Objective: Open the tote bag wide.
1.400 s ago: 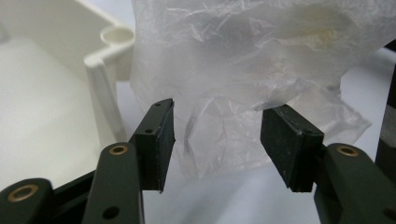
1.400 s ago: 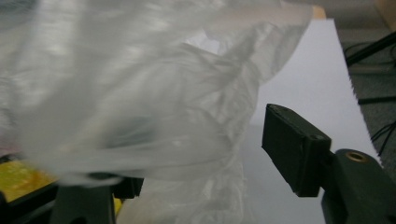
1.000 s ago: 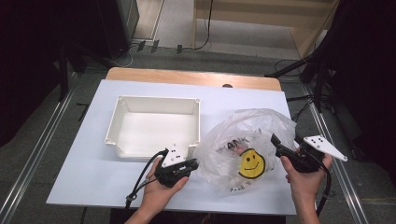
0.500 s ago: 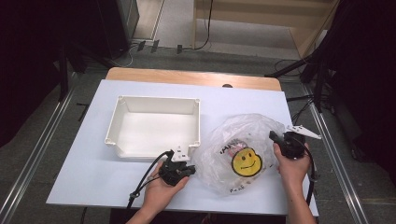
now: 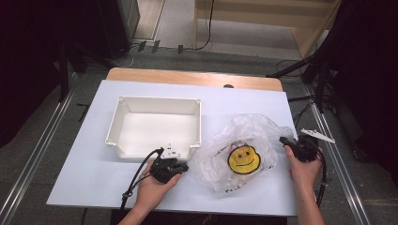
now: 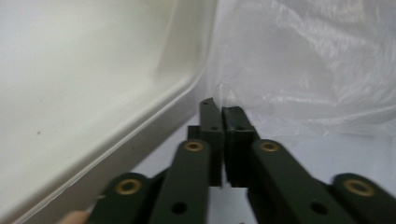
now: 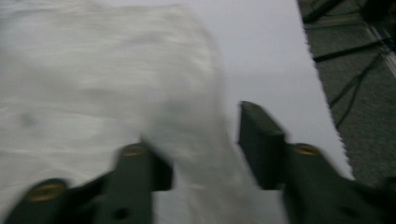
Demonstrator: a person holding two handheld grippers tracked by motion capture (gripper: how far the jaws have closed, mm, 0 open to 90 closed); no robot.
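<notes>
A white plastic bin (image 5: 157,126) sits left of centre on the counter (image 5: 84,173). Just before its near right corner, the left claw (image 5: 180,168) has its jaws almost together, having just parted slightly, nothing between them. The clear plastic bag (image 5: 246,150) with a yellow smiley lies just to the right. The right claw (image 5: 284,141), jaws just widening, straddles the bag's right edge without pinching it.

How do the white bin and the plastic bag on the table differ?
The bin is stiff, box-shaped and opaque white; the bag is soft, crumpled and see-through, with a yellow smiley face. The bin lies empty and apart from the hands; the bag bulges around its contents, with the left gripper at one edge and the right gripper at the other, its jaws apart around a fold. Both rest on the same table, side by side.
</notes>
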